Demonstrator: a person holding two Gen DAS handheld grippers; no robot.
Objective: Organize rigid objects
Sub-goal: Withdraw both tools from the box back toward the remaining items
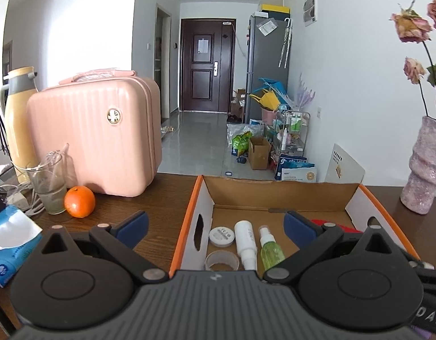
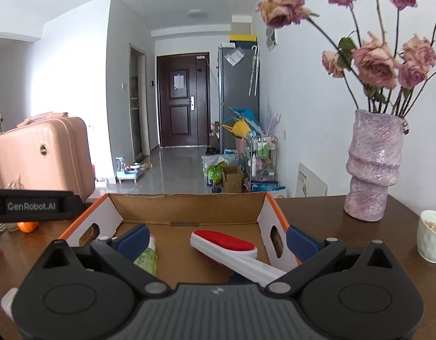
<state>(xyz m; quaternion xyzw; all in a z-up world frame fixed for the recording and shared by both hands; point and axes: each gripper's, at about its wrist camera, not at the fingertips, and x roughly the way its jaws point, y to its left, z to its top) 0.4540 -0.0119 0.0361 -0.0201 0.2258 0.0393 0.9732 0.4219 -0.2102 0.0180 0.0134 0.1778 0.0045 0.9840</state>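
Both tools, left (image 1: 215, 226) and right (image 2: 218, 239), gaped empty; the stiff, light white-handled red lint brush (image 2: 223, 245) looked best gripped mid-handle.

Left gripper (image 1: 215, 226), right gripper (image 2: 217, 239): black linkage arms, silver pivot screws, blue pads (image 1: 133, 224) outermost, ribbed grey housing behind jaws.

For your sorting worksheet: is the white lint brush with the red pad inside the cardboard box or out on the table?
Inside. The lint brush lies on the cardboard box floor, between its walls.
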